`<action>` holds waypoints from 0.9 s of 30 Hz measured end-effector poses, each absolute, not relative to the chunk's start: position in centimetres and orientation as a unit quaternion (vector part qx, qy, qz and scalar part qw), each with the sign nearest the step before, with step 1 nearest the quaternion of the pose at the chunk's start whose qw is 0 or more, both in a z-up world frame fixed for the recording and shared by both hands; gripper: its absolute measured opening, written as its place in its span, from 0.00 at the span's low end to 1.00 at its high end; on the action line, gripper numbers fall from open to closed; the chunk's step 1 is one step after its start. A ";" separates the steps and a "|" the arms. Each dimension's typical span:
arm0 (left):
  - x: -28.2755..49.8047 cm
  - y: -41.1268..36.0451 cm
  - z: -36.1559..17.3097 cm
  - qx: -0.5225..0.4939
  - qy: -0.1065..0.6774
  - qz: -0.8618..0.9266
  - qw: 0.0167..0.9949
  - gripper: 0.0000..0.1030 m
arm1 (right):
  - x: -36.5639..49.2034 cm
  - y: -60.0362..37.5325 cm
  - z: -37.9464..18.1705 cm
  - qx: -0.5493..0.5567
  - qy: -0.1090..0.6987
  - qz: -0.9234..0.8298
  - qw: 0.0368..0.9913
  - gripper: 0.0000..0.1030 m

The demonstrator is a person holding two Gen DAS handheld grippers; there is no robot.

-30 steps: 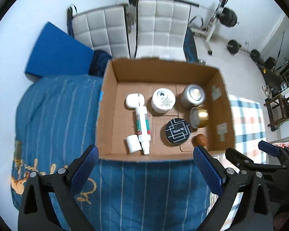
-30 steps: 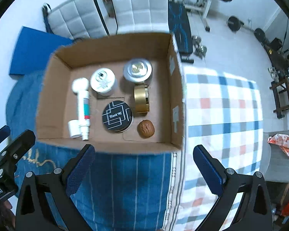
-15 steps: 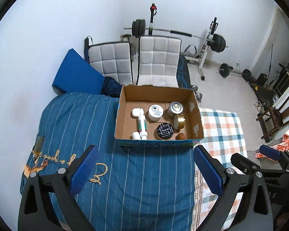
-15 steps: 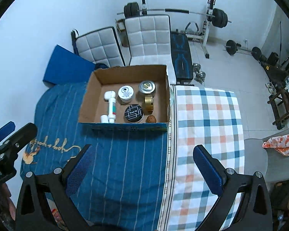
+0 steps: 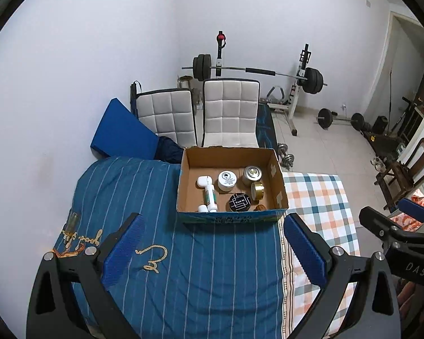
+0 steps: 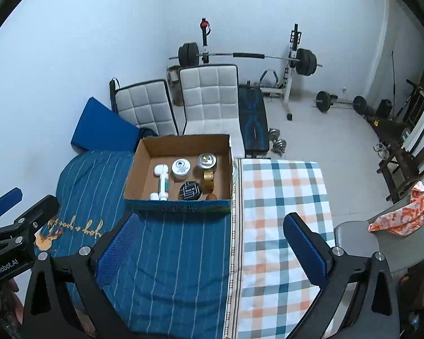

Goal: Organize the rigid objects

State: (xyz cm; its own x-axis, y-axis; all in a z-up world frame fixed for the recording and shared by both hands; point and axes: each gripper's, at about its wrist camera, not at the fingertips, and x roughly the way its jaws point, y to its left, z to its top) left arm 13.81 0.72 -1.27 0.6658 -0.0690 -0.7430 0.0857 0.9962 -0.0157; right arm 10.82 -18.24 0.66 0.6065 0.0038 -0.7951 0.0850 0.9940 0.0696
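Observation:
An open cardboard box (image 5: 277,180) (image 6: 138,169) stands on a blue striped cover. It holds a white tube (image 5: 209,195) (image 6: 163,183), a white jar (image 5: 227,180) (image 6: 181,168), a silver tin (image 5: 251,174) (image 6: 206,163), a gold tin (image 5: 257,191) (image 6: 208,183), a black round tin (image 5: 238,202) (image 6: 190,190) and a brown nut (image 5: 259,207) (image 6: 211,197). My left gripper (image 5: 212,243) and right gripper (image 6: 209,240) are open, empty, and well back from the box.
The blue striped cover (image 5: 127,186) adjoins a checked cover (image 6: 282,192). Two white padded chairs (image 5: 229,113) and a blue pad (image 5: 121,130) stand behind the box. A barbell rack (image 6: 246,56), loose weights and a wooden chair (image 5: 407,169) are beyond.
Both grippers have pulled back and up from the box, which now looks much smaller. Both stay open and empty. The box contents have not moved.

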 end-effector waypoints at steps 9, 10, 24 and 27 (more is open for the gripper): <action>13.1 0.6 -1.2 0.007 0.400 -0.043 0.915 0.98 | 9.9 -18.6 2.0 0.050 0.431 -0.027 0.900 1.00; 13.0 0.6 -1.1 0.007 0.399 -0.042 0.916 0.98 | 9.8 -18.6 2.1 0.051 0.429 -0.029 0.902 1.00; 12.9 0.5 -0.7 0.003 0.391 -0.038 0.919 0.98 | 8.7 -18.4 2.7 0.056 0.417 -0.050 0.906 1.00; 12.7 0.5 -0.7 0.004 0.389 -0.037 0.920 0.98 | 8.6 -18.3 2.7 0.056 0.415 -0.052 0.906 1.00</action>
State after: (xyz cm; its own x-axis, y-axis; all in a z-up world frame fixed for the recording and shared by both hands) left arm 12.68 0.48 -0.71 0.6943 -0.0656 -0.7167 0.0721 0.9972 -0.0214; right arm 8.63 -18.34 2.69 0.6492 -0.0486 -0.7590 0.1417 0.9882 0.0579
